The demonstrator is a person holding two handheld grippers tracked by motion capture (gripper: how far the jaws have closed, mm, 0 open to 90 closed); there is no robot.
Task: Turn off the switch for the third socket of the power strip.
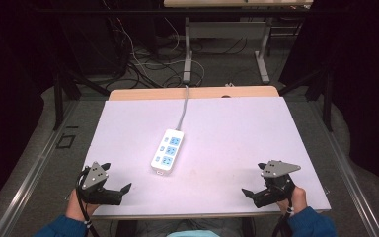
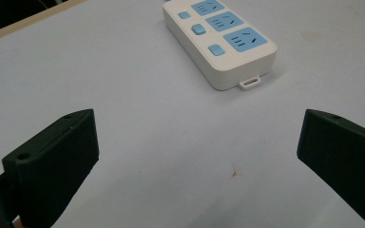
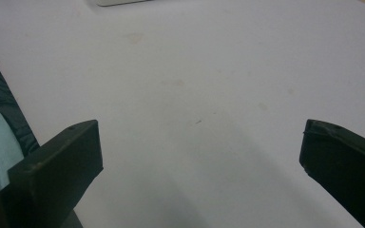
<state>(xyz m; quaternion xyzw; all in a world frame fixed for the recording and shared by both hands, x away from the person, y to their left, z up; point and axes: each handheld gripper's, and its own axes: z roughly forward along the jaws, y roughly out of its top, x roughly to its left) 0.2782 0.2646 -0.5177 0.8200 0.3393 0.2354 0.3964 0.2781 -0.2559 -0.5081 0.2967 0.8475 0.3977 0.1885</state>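
A white power strip point(image 1: 168, 150) with blue sockets and blue switches lies near the middle of the white tabletop point(image 1: 237, 133), its grey cable running off the far edge. In the left gripper view the power strip point(image 2: 221, 40) lies ahead, beyond the jaws. My left gripper point(image 1: 116, 177) rests at the table's front left corner, open, nothing between its jaws. My right gripper point(image 1: 254, 178) rests at the front right, also open and empty. The left gripper point(image 2: 197, 142) and right gripper point(image 3: 199, 147) both show wide gaps over bare table.
A wooden strip point(image 1: 192, 93) borders the table's far edge. Beyond it stand metal desk legs point(image 1: 188, 54) and tangled cables on the floor. A corner of the power strip point(image 3: 119, 2) peeks in at the top of the right gripper view.
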